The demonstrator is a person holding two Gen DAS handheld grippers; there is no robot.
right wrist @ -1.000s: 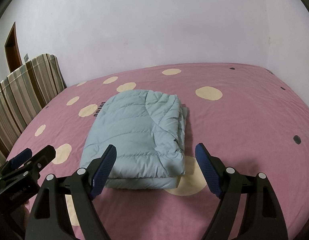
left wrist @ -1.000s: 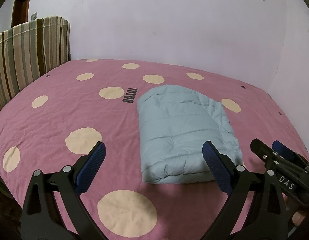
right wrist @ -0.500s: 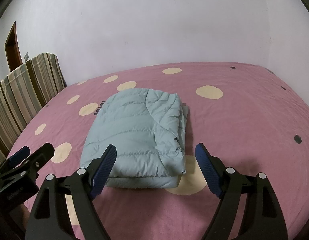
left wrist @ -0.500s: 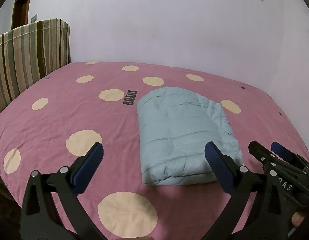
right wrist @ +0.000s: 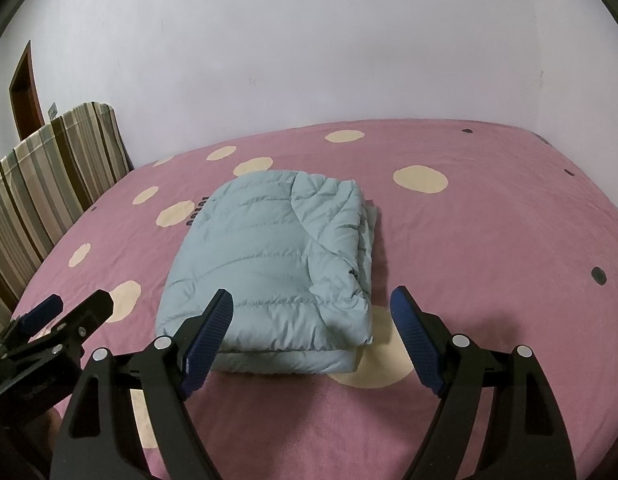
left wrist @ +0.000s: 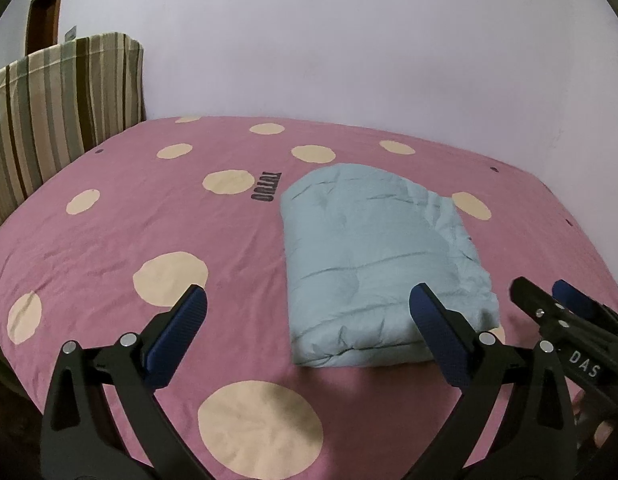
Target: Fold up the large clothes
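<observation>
A wide pink bedsheet with cream polka dots (left wrist: 109,248) covers the bed, and near its middle lies the pale blue quilted puffer jacket (left wrist: 373,256), folded into a thick rectangular bundle. The left wrist view shows dark lettering printed on the sheet (left wrist: 266,188) just beside the bundle's far left corner; from the right wrist view only the edge of that print peeks out. The right wrist view, in turn, shows the bundle's stacked layered edges (right wrist: 367,240) along its right side (barely readable from the other camera). A striped brown, green and cream upright cushion (left wrist: 57,112) stands at the bed's left end against the pale wall, with a brown door frame (left wrist: 45,12) behind it.

The left gripper (left wrist: 307,332) hovers above the near edge of the bed, its blue-padded jaws spread wide and gripping nothing, the right finger overlapping the bundle's near corner in view. The right gripper (right wrist: 311,342) hangs likewise in front of the bundle, jaws apart and empty. Each camera catches the other gripper at its frame edge.
</observation>
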